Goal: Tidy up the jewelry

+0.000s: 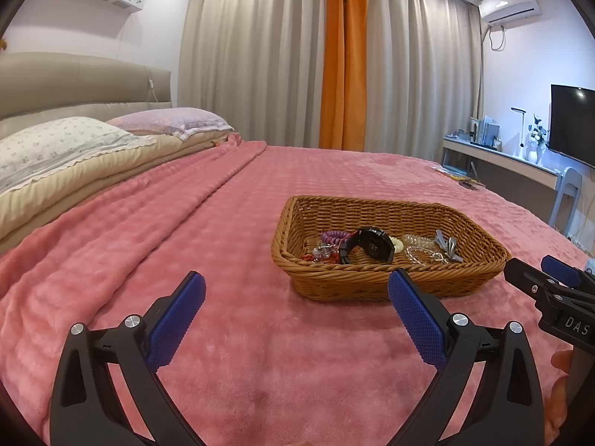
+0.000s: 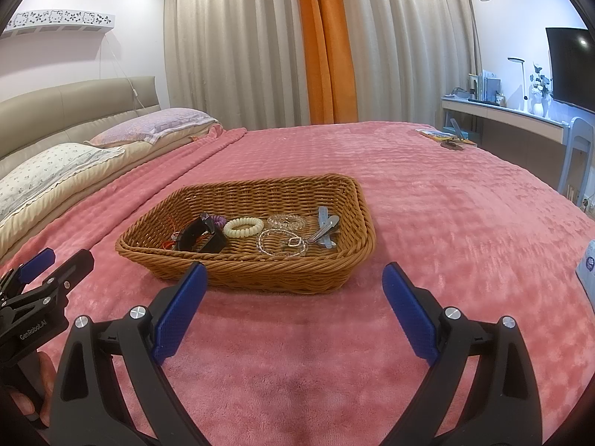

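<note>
Both my jaws spread wide, holding nothing, over the bed; wicker basket of jewelry sits mid-bed ahead.

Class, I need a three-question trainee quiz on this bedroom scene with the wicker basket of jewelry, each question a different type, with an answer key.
1. True or false: the left gripper and right gripper are both open and empty.
2. Where does the black watch lie? A) on the pink blanket B) in the wicker basket C) on the pillow
3. Fill in: the cream coil hair tie lies ____ the basket.

Key: 1 true; 2 B; 3 inside
</note>
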A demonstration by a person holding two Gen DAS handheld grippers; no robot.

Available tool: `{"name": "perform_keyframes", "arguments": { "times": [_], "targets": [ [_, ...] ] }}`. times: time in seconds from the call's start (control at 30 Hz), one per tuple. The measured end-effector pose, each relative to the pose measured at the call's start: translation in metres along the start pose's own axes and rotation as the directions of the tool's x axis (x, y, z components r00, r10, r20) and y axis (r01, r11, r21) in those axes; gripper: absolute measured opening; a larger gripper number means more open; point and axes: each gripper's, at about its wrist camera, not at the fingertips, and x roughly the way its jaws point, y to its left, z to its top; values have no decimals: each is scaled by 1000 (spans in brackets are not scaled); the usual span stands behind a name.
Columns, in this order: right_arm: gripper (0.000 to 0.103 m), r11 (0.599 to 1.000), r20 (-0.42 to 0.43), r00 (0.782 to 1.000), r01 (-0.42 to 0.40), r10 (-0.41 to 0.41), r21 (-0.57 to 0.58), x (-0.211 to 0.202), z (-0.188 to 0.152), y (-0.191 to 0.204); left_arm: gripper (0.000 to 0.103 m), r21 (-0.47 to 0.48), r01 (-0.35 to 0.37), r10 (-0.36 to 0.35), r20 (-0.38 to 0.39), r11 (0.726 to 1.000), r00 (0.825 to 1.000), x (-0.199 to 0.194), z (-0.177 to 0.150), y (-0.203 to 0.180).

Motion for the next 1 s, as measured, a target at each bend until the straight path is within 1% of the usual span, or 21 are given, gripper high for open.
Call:
{"name": "perform_keyframes", "arguments": {
  "times": [0.67,1.0],
  "targets": [
    [91,1000,-1,1000,2,-2,1,0,0,2,95,7,4,-4,2,1000,1000,0,2,-1],
    [91,1000,-2,1000,2,-2,1,0,0,1,95,17,-7,7,5,1000,1000,0,4,-2]
  ]
}}
